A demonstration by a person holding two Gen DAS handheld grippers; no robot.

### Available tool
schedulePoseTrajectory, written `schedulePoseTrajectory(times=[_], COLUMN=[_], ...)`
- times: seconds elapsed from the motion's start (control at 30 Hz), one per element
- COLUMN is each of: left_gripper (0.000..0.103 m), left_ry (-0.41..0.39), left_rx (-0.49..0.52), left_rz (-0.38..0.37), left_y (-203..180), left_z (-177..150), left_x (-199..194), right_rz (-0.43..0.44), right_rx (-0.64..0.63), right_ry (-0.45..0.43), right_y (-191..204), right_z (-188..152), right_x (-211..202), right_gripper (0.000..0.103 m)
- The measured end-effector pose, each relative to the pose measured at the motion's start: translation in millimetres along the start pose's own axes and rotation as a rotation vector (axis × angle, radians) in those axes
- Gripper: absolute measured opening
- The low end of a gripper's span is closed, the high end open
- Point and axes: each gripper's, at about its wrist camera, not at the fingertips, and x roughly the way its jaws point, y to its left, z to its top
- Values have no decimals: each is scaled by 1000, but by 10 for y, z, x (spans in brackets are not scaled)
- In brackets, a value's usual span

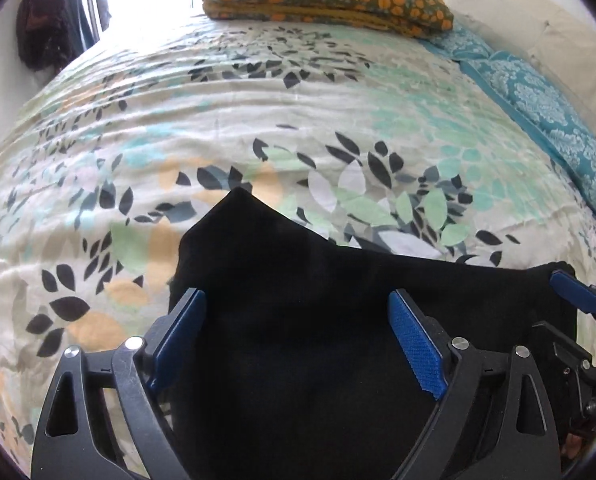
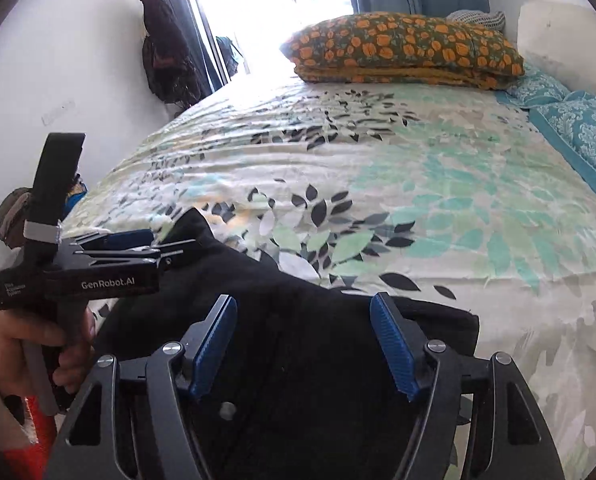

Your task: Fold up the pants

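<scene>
Black pants [image 1: 298,320] lie in a folded heap on the near part of the leaf-print bedspread [image 1: 258,120]; they also show in the right wrist view [image 2: 298,360]. My left gripper [image 1: 298,304] hovers over the pants, jaws wide apart, holding nothing. It shows from the side in the right wrist view [image 2: 154,244], at the pants' left edge. My right gripper [image 2: 302,312] is open over the pants' right part, empty. One of its blue fingertips [image 1: 574,292] shows at the right of the left wrist view.
A folded orange-flowered blanket [image 2: 406,52] lies at the far end of the bed. Teal patterned pillows [image 2: 578,128] line the right side by a cream headboard [image 1: 538,28]. Dark clothes [image 2: 166,52] hang on the left wall beside a bright window.
</scene>
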Motion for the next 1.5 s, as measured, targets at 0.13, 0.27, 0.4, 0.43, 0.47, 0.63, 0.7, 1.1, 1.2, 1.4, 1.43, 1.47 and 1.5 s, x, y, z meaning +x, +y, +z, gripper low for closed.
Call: schedulePoseTrajectory(times=[0.13,0.27,0.4,0.43,0.47,0.63,0.7,1.1,1.2,1.4,1.43,1.47,1.5], left_gripper=[103,100,101,101,101,101,101,101,101,101,101,101,101], left_ry=[-27,3,-53,-60,-60,14,96,8,3,-16,-21,-26,-28], left_rx=[-47,-37,-62,-58,-45,59,101,31,39,34,34,36,37], left_rz=[-10,-8,-55,-71,-81,-38,-6,30,48,64,67,72,77], left_y=[24,16,132,150,151,-4,-68,45,76,110,111,111,110], left_z=[-30,48,-46,-119,-212,-855,-1079,-1172,-1229,-1242,-1239,-1239,-1251], left_x=[43,-70,-604,-743,-860,-1041,-892,-1336,-1375,-1451,-1465,-1475,-1490], right_rz=[16,55,19,27,32,68,15,-219,-235,-270,-273,-275,-277], right_rx=[18,51,80,71,55,-18,2,198,233,202,195,188,183], right_ry=[-22,-37,-71,-84,-91,13,123,-74,-64,-53,-52,-52,-54], right_y=[-83,-161,-134,-84,-17,370,358,239,190,234,249,259,265], right_z=[-55,-42,-13,-39,-83,-589,-855,-931,-933,-945,-948,-950,-953], right_x=[0,-76,-582,-743,-886,-1006,-786,-1453,-1432,-1395,-1386,-1383,-1383], right_gripper=[68,67,68,68,68,72,73,95,95,95,96,97,98])
